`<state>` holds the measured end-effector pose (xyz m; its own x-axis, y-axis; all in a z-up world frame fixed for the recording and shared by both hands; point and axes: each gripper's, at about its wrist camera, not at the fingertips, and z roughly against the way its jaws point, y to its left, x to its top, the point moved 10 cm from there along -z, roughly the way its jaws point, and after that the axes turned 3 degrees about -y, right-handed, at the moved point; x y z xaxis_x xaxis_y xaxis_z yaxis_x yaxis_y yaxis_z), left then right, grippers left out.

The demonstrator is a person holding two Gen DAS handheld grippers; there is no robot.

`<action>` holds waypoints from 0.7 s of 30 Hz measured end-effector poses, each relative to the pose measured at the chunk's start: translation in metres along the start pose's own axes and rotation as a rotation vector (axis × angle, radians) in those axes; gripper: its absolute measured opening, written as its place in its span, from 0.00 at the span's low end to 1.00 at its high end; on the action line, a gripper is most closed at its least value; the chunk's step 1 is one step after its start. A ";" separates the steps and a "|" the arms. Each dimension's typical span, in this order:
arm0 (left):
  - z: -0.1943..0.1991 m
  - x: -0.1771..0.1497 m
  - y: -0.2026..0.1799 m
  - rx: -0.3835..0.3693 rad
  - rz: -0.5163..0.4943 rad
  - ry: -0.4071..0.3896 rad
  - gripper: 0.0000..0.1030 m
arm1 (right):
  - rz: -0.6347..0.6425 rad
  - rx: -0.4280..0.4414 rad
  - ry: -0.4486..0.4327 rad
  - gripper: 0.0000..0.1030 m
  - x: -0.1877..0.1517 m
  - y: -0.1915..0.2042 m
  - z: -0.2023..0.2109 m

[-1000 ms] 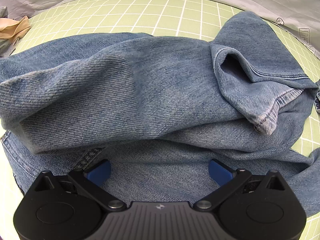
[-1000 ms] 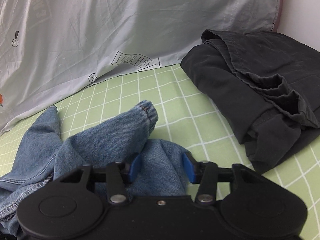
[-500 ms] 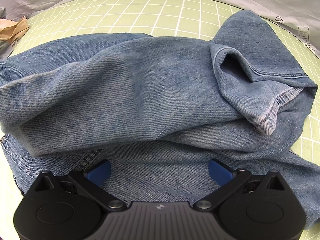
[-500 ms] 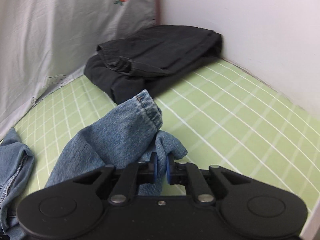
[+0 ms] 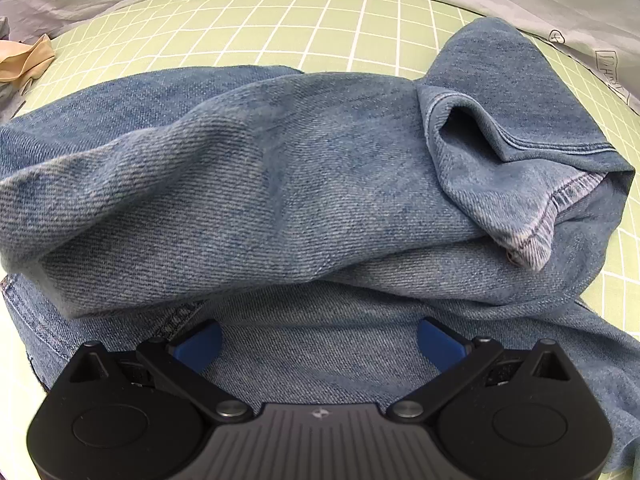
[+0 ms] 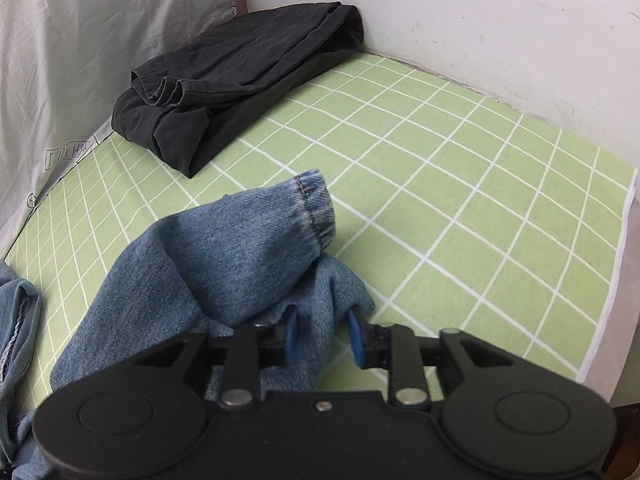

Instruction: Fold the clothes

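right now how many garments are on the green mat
3 visible: blue jeans under both grippers, a folded black garment by the wall corner, and a beige piece at the far left edge. Others may be hidden.

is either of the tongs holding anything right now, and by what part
Left tongs are open over the jeans, holding nothing. Right tongs straddle denim beside the leg cuff; pads look apart, so no firm grip.

The jeans (image 5: 280, 168) are faded blue denim, lying crumpled in thick overlapping folds across the green checked sheet (image 5: 320, 12). One hemmed leg end (image 6: 312, 208) sticks up, stitched cuff showing, with bunched cloth just below it. A dark grey garment (image 6: 232, 80) lies folded well apart, against the wall corner.
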<state>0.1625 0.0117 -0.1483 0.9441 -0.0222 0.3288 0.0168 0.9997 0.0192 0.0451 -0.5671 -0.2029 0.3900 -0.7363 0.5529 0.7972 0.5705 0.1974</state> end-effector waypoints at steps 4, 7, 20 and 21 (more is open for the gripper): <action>-0.017 0.015 -0.015 -0.001 -0.002 -0.003 1.00 | -0.009 0.031 -0.004 0.55 0.005 0.002 -0.005; -0.054 0.043 -0.045 -0.002 -0.004 -0.002 1.00 | -0.004 0.031 -0.005 0.58 0.008 0.001 -0.012; -0.052 0.047 -0.052 -0.008 -0.014 0.000 1.00 | 0.046 0.051 -0.087 0.15 0.021 0.003 -0.014; -0.051 0.047 -0.052 -0.009 -0.016 0.002 1.00 | 0.024 0.052 -0.115 0.14 0.025 0.002 -0.007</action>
<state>0.2234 -0.0412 -0.1823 0.9445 -0.0380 0.3262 0.0346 0.9993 0.0161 0.0591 -0.5868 -0.1942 0.3509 -0.6770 0.6470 0.7620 0.6080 0.2230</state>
